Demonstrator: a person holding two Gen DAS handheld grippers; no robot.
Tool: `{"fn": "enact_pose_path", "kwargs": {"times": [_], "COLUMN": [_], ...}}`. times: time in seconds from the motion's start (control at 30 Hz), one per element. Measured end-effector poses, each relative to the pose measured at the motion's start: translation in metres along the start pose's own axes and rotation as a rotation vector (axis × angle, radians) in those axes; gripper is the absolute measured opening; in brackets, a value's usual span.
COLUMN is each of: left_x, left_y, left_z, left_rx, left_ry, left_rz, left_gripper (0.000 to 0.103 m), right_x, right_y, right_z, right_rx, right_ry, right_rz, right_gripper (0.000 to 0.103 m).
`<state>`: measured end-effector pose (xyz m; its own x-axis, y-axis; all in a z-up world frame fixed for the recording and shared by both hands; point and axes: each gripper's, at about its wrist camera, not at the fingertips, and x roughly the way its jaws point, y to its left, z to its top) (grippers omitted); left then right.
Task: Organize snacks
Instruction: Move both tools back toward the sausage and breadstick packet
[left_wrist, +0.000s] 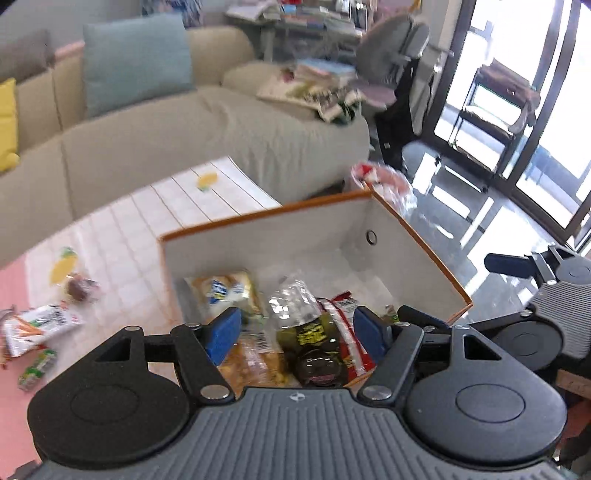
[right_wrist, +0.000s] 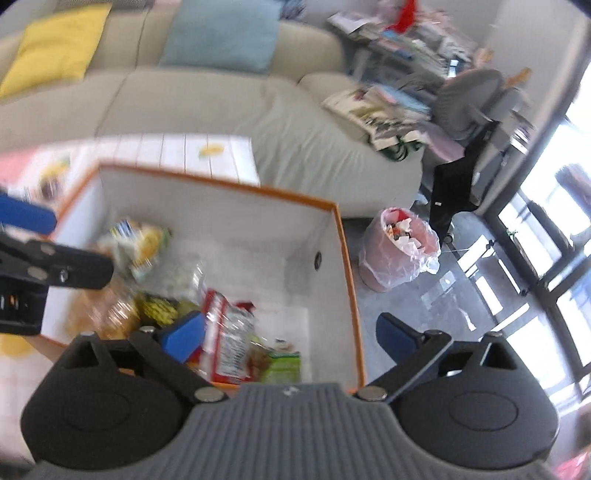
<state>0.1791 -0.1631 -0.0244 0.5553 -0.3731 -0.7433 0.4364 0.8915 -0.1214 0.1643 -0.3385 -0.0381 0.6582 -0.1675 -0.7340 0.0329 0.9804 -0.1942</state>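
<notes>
A white box with an orange rim (left_wrist: 258, 216) (right_wrist: 221, 184) stands on the table and holds several snack packets. Among them are a yellow packet (left_wrist: 225, 291) (right_wrist: 144, 243), a green and black one (left_wrist: 306, 332) and a red one (right_wrist: 225, 332). My left gripper (left_wrist: 295, 332) hovers over the box, open, its blue pads apart and nothing pinched between them. My right gripper (right_wrist: 290, 336) is open wide above the box's near right corner, also empty. In the right wrist view a blue pad (right_wrist: 26, 218) of the left gripper shows at the left edge.
Loose snack packets (left_wrist: 37, 325) and a small green one (left_wrist: 37, 369) lie on the tiled tablecloth left of the box. A beige sofa (left_wrist: 221, 122) runs behind the table. On the floor to the right stands a bin with a pink bag (right_wrist: 399, 251).
</notes>
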Motion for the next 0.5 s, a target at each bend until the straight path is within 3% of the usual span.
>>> {"fn": "enact_pose_path", "kwargs": {"times": [0.1,0.27,0.5], "left_x": [-0.023,-0.058,-0.096], "left_y": [0.011,0.042,0.095], "left_z": [-0.012,-0.038,-0.085], "left_rx": [-0.006,-0.065,-0.16], "left_ry": [-0.052,-0.11,-0.159], "left_rz": [0.031,0.095,0.194], "left_gripper": [0.082,0.082,0.082], "right_x": [-0.025,-0.051,-0.068], "right_y": [0.015,0.056,0.106], "right_z": [-0.005,-0.015,-0.036], "right_rx": [0.079,0.099,0.138], "right_ry": [-0.063,-0.129,-0.152], "right_rz": [0.054,0.128,0.164], "right_gripper": [0.1,0.1,0.1]}}
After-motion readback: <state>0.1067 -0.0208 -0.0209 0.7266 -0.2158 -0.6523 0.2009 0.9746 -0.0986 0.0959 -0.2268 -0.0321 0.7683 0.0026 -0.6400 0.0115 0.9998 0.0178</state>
